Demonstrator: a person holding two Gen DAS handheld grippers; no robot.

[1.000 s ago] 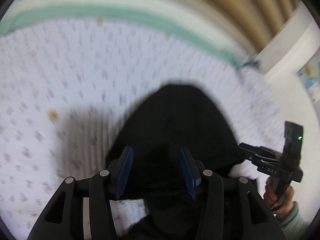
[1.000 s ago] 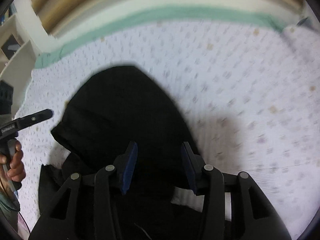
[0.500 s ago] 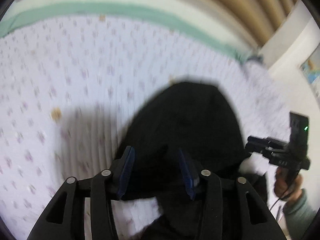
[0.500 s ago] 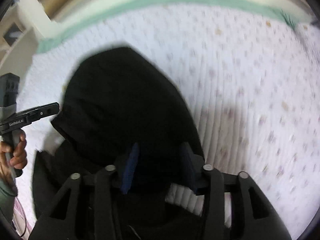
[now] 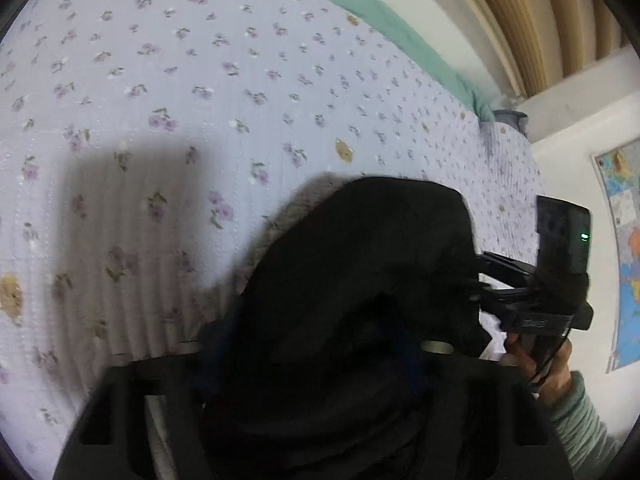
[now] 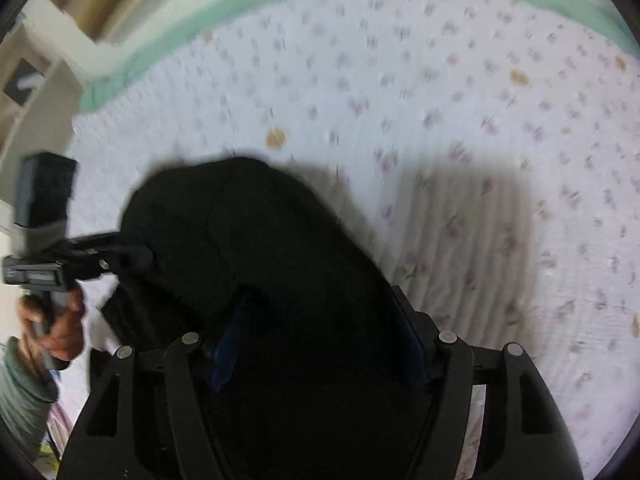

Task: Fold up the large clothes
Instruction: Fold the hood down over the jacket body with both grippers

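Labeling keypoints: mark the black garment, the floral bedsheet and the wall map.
black garment [image 5: 360, 248], left wrist view, upper rounded fold
floral bedsheet [image 5: 200, 60], left wrist view, bare printed area beyond the garment
wall map [image 5: 628, 240], left wrist view, coloured area near the right edge

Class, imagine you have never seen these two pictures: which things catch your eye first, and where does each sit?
A bulky black garment fills the lower middle of both views, bunched on a lilac floral bedspread with a green border along its far edge. The left gripper is closing with that cloth between its fingers, while the right gripper is opening, blue pads half buried in fabric. A world map hangs on the wall.
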